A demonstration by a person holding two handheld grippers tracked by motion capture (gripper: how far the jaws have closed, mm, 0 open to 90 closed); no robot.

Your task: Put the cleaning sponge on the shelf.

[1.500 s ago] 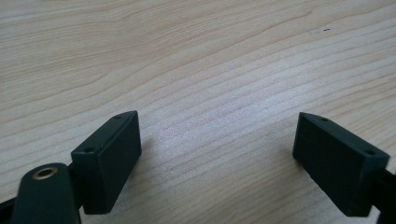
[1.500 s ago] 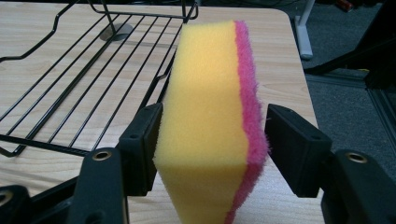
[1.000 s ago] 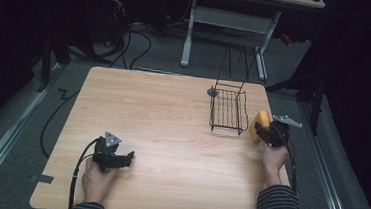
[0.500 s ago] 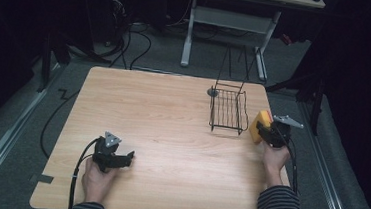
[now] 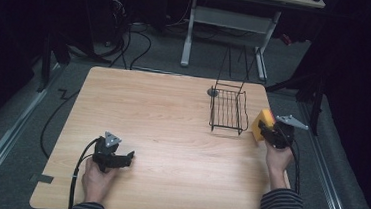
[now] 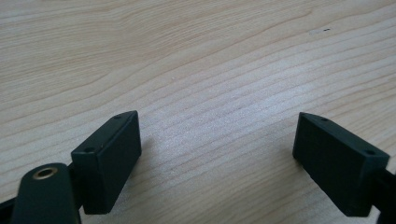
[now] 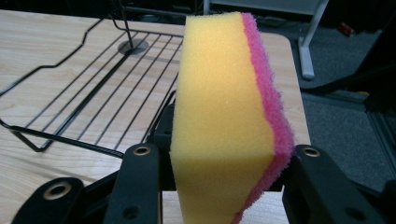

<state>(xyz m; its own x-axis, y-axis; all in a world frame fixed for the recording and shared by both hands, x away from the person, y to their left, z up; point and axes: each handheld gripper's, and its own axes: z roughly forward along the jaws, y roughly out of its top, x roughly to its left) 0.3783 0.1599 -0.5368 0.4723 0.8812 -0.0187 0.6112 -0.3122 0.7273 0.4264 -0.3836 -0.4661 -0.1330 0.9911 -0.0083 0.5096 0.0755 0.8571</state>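
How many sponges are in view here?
1: a yellow foam sponge with a pink scrub layer, clamped in the right claw at the table's right edge, beside the black wire basket. None elsewhere.

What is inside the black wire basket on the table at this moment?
Nothing lies inside the wire basket; the wooden table shows through its bars. The right gripper holds the yellow and pink sponge beside it, outside. A small round disc sits at its far corner.
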